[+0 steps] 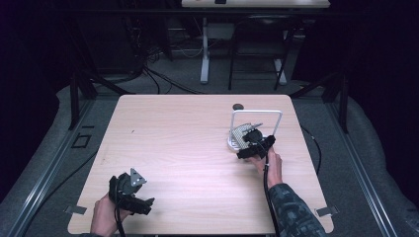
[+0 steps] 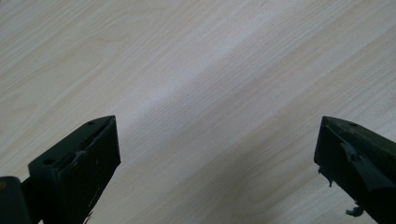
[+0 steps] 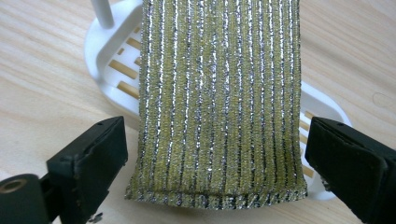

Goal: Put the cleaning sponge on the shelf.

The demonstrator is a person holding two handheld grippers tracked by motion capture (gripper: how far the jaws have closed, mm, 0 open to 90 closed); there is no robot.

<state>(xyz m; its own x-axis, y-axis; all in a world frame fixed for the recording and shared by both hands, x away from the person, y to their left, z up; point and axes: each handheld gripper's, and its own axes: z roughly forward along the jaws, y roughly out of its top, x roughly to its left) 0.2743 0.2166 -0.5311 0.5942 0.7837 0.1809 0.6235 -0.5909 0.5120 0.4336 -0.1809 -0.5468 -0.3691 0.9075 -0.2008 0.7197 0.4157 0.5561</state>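
A glittery yellow-and-silver striped scouring pad [image 3: 219, 98] lies on a white slotted rack base [image 3: 109, 60]; it shows as a pale speckled strip [image 1: 240, 137] at the table's right, under a white wire frame [image 1: 257, 112]. My right gripper [image 3: 215, 158] stands open with one jaw on each side of the pad's near end, not touching it; a hand holds that gripper [image 1: 254, 144] at the rack. My left gripper [image 2: 217, 154] is open over bare wood, held near the table's front left corner [image 1: 133, 190].
The light wooden table [image 1: 188, 148] has a small dark round object [image 1: 238, 106] behind the rack near the far edge. Beyond the table are dark floor, cables and desk legs. A cable trails from each gripper toward the near edge.
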